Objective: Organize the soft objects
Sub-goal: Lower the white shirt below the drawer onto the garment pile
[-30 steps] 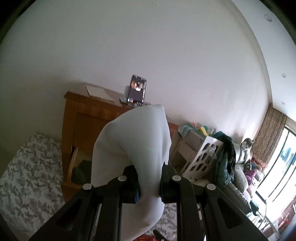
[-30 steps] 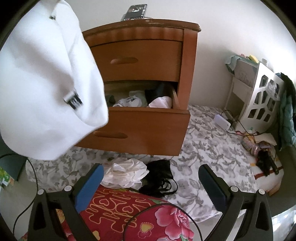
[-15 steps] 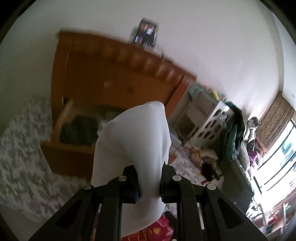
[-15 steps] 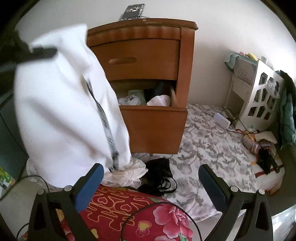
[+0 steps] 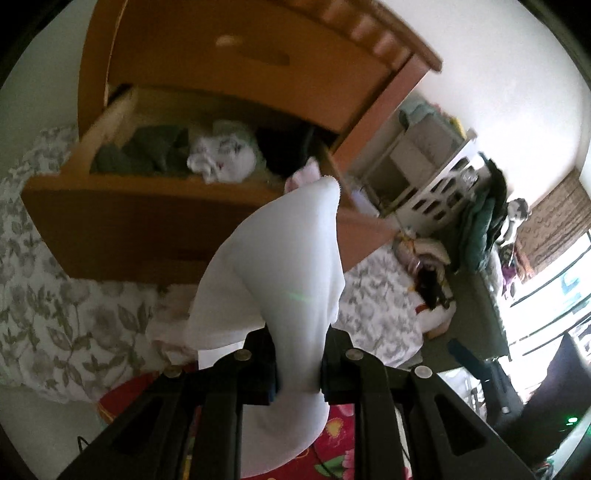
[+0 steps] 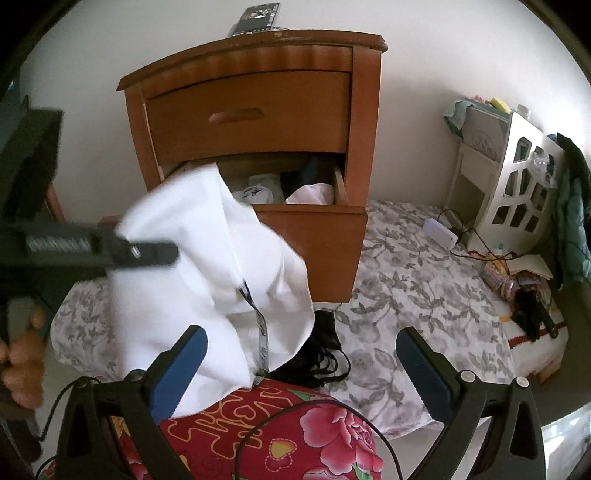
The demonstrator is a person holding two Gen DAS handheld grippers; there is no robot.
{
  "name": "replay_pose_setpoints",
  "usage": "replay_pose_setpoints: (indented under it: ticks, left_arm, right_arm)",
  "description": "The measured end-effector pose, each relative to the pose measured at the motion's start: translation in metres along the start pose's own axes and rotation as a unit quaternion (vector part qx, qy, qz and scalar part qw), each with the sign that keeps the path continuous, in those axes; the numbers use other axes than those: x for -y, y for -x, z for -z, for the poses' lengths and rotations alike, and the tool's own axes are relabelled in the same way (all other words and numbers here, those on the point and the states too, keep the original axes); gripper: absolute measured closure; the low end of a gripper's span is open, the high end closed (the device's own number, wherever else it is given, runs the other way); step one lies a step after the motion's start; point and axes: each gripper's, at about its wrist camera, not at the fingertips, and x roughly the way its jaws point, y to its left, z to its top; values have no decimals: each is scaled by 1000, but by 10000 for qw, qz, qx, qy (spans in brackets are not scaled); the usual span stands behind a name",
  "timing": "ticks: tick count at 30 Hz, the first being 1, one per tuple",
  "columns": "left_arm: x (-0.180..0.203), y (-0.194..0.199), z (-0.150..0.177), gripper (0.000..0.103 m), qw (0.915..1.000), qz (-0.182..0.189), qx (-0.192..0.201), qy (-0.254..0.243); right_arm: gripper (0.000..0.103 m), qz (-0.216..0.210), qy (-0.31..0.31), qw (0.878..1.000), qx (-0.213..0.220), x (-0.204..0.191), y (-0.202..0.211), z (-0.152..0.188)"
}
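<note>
Left gripper: black, at the bottom middle of the left wrist view. Its two jaws are pinching a fold of the white cloth. In the right wrist view it shows as a blurry dark bar at the middle left, with cloth hanging from its tip.
White cloth: a big soft white piece with a thin dark strap sewn on it. It hangs from the left gripper, in front of the open drawer, in the middle of both views.
Right gripper: black with blue pads, at the bottom of the right wrist view. Its jaws are spread wide apart and hold nothing. The white cloth hangs just behind its left pad.
Wooden nightstand: brown, with two drawers, at the top middle. The top drawer is closed.
Open lower drawer: pulled out. Inside lie a dark green cloth, a white printed cloth and something black.
Flowery sheet: grey and white, spread on the floor under the nightstand.
Black bundle: lies on the sheet, low in the middle, partly behind the white cloth.
Red flowery cushion: at the bottom middle, between the right gripper's arms.
Phone: dark, on top of the nightstand.
Hand: at the far left edge.
</note>
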Motion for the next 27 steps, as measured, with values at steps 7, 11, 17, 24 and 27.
replay_pose_setpoints:
  ticks: [7,11,17,24,27]
  left_arm:
    - [-15,-33,9,84,9987,-320,-397,97]
    - [-20,-51,16,84,9966,-537,-616,62]
    - [-30,-72,22,83,9931,-778,-877,53]
    - [-38,-89,21,82,9910,-892,-999,69]
    - [-42,-95,19,82,9901,-946,-1037,88]
  right_arm:
    - [0,13,-28,10000,-23,2,-2,1]
    - [0,-1,-14,10000,-39,2,-3,1]
    - [0,4,-37,10000,-81,3,-6,2]
    - [0,3,-39,9998,-182,4,-12,4]
    - [0,8,-53,9997,-241,5,-16,5]
